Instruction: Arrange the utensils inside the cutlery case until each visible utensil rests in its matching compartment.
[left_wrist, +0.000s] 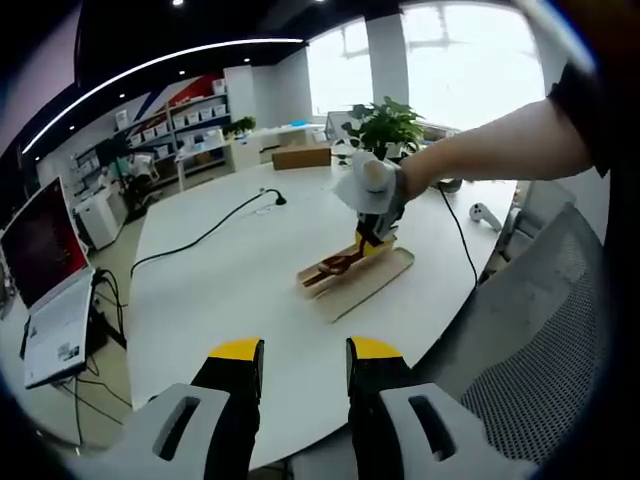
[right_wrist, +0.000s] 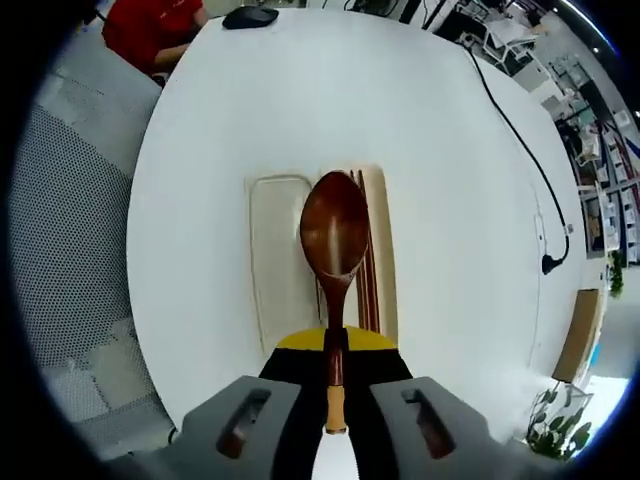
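Note:
A pale wooden cutlery case (right_wrist: 281, 262) lies open on the round white table (right_wrist: 440, 230). My right gripper (right_wrist: 335, 345) is shut on the handle of a dark wooden spoon (right_wrist: 335, 235), whose bowl hovers over the case's middle divider. Dark chopsticks (right_wrist: 366, 275) lie in the right compartment, just beside the spoon. In the left gripper view the case (left_wrist: 372, 280) sits mid-table, with the right gripper (left_wrist: 372, 228) over its far end and the spoon (left_wrist: 335, 266) pointing along it. My left gripper (left_wrist: 305, 352) hangs open near the table's front edge, holding nothing.
A black cable (left_wrist: 205, 233) runs across the table. A potted plant (left_wrist: 386, 125), cardboard box (left_wrist: 301, 157) and white controller (left_wrist: 483, 213) stand at the far side. A mesh chair (left_wrist: 540, 330) is on the right, a laptop (left_wrist: 45, 265) on the left. A person in red (right_wrist: 150, 28) sits beyond.

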